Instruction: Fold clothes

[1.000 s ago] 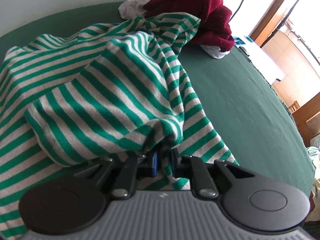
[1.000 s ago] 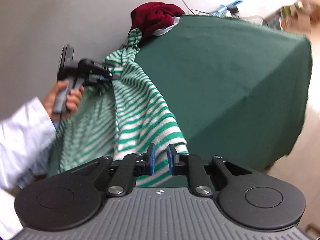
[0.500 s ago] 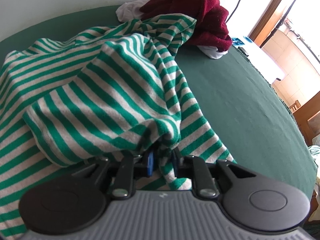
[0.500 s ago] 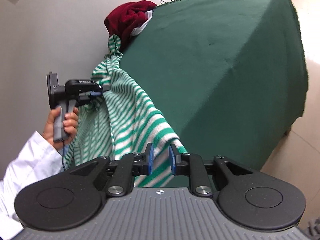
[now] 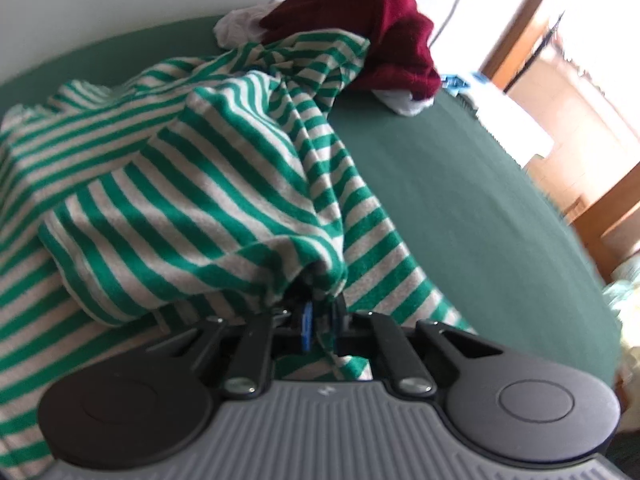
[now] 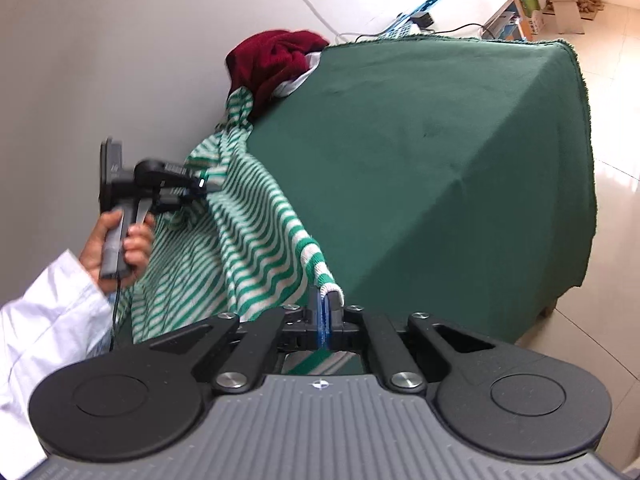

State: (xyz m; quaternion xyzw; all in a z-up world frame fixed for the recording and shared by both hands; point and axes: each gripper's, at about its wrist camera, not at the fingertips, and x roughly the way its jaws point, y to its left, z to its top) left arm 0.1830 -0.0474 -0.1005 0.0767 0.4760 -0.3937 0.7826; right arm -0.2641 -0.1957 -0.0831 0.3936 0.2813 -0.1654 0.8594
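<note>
Along the table's (image 6: 460, 152) wall-side edge, my left tongs (image 5: 320, 322) and right tongs (image 6: 325, 312) both pinch the striped shirt (image 5: 208, 184), which trails toward the red pile (image 5: 372, 36). Best lifted evenly, kept taut, then spread flat before folding.

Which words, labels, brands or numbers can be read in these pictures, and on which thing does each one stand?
No text can be read.
Left tongs: pale lettering along the black body, too blurred to read.
Boxes on the far floor: print too small to read.
Striped garment: no label shows.
</note>
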